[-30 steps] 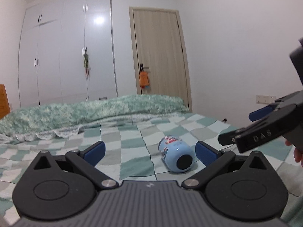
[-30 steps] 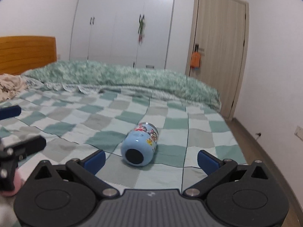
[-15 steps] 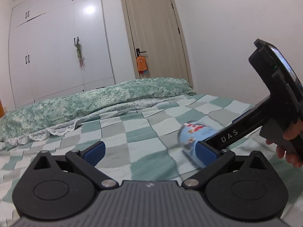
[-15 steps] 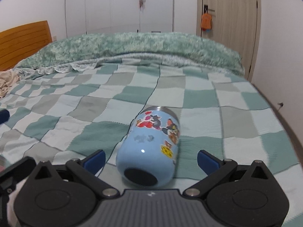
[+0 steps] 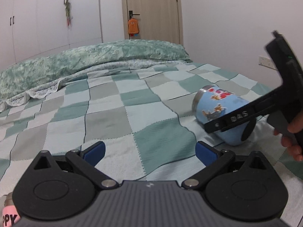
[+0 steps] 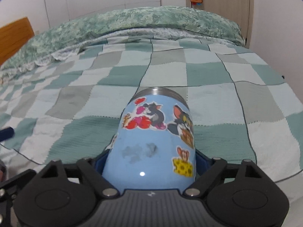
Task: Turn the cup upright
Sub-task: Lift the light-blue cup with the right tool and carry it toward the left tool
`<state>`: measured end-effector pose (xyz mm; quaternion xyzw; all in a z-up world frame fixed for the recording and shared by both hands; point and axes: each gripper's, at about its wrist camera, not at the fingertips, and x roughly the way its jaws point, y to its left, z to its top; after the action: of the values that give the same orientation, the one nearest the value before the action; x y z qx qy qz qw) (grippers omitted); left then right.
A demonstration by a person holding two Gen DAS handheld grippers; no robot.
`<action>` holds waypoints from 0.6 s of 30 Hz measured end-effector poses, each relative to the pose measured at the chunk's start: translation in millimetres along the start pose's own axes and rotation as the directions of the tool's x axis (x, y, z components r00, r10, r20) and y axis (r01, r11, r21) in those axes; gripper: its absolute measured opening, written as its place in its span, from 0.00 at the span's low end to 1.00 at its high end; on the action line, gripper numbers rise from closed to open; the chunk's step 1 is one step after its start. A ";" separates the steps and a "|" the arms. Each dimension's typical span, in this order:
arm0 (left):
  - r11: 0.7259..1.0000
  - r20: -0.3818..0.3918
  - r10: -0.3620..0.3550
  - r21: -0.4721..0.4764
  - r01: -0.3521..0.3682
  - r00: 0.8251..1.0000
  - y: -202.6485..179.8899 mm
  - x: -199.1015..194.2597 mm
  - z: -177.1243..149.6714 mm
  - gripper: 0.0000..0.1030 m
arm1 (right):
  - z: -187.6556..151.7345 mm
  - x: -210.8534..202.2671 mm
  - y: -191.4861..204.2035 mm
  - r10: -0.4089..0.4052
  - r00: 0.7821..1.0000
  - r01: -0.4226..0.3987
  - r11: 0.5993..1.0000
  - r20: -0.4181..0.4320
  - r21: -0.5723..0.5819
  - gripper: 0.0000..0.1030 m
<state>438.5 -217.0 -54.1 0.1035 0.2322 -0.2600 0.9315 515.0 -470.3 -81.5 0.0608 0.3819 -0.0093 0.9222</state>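
The right gripper [image 6: 149, 160] has the cup [image 6: 154, 138] between its two blue pads [image 6: 201, 158], one at each flank of the body. The pads look pressed against it, though the cup's bulk hides most of both, so I cannot tell whether the grasp is firm. The cup lies on its side on the checked bedspread [image 6: 217, 75], steel rim pointing away toward the green quilt [image 6: 132, 20].

Only the left wrist view shows the cup's dark base, which faces the near edge of the bedspread, and one black finger of the right gripper [image 5: 233, 118] crossing the cup [image 5: 217, 107] from the side. A hand [image 5: 291, 138] grips the handle behind it.

The left gripper [image 5: 149, 151] stands wide open over the bedspread [image 5: 106, 121], holding nothing, well apart from the cup. The door [image 5: 151, 9] stands beyond the quilt [image 5: 85, 62].
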 end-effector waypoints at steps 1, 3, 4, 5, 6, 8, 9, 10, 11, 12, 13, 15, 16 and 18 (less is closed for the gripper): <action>1.000 0.001 0.002 0.001 -0.002 1.000 0.0 -0.4 0.0 1.00 | -1.3 -1.7 -1.5 0.001 1.000 -0.001 1.000 0.002 0.004 0.83; 1.000 0.003 0.007 0.015 -0.007 1.000 -2.6 -2.2 0.6 1.00 | -4.2 -5.9 -2.7 0.000 1.000 0.000 1.000 0.011 0.008 0.83; 1.000 0.006 0.012 0.025 -0.012 1.000 -4.5 -4.3 1.1 1.00 | -5.1 -7.8 -3.7 0.000 1.000 0.000 1.000 0.015 0.012 0.83; 0.999 0.010 0.015 0.032 -0.016 1.000 -6.6 -6.0 2.9 1.00 | -6.6 -11.3 -4.3 0.005 1.000 -0.005 1.000 0.022 0.019 0.82; 0.999 0.016 0.018 0.037 -0.019 1.000 -8.0 -9.1 4.3 1.00 | -7.5 -14.8 -5.0 0.009 1.000 -0.010 1.000 0.027 0.026 0.82; 0.999 0.026 0.029 0.042 -0.030 0.999 -11.4 -17.6 8.4 1.00 | -9.2 -25.4 -5.0 0.018 0.999 -0.019 0.999 0.045 0.038 0.82; 0.999 0.030 0.034 0.040 -0.035 0.999 -12.2 -23.3 10.5 1.00 | -9.4 -30.9 -4.9 0.022 0.998 -0.024 0.999 0.054 0.042 0.82; 0.999 0.033 0.036 0.036 -0.037 0.999 -12.8 -28.8 13.0 1.00 | -9.5 -37.4 -4.5 0.027 0.997 -0.030 0.998 0.065 0.047 0.82; 0.999 0.035 0.037 0.032 -0.038 0.999 -13.1 -35.1 15.5 1.00 | -9.7 -44.4 -3.9 0.033 0.996 -0.037 0.998 0.077 0.052 0.81; 0.999 0.035 0.040 0.028 -0.041 0.999 -13.6 -41.9 17.4 1.00 | -10.0 -52.1 -2.9 0.040 0.995 -0.045 0.997 0.088 0.056 0.81; 0.999 0.036 0.043 0.025 -0.044 0.998 -14.1 -49.7 19.2 1.00 | -10.2 -59.6 -1.2 0.047 0.994 -0.053 0.997 0.096 0.058 0.81; 0.999 0.039 0.048 0.017 -0.049 0.998 -14.2 -66.5 23.0 1.00 | -11.6 -78.0 3.1 0.067 0.991 -0.074 0.996 0.117 0.057 0.81; 0.998 0.041 0.054 0.011 -0.055 0.998 -14.5 -76.9 24.5 1.00 | -11.9 -85.8 6.6 0.074 0.989 -0.082 0.995 0.125 0.058 0.81; 0.998 0.048 0.064 0.002 -0.064 0.997 -15.1 -96.5 26.8 1.00 | -15.1 -108.3 14.9 0.094 0.984 -0.102 0.994 0.149 0.045 0.81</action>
<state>367.6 -196.0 15.0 0.1060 0.2059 -0.2330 0.9445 428.6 -456.9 -14.1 0.1030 0.3093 0.0218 0.9451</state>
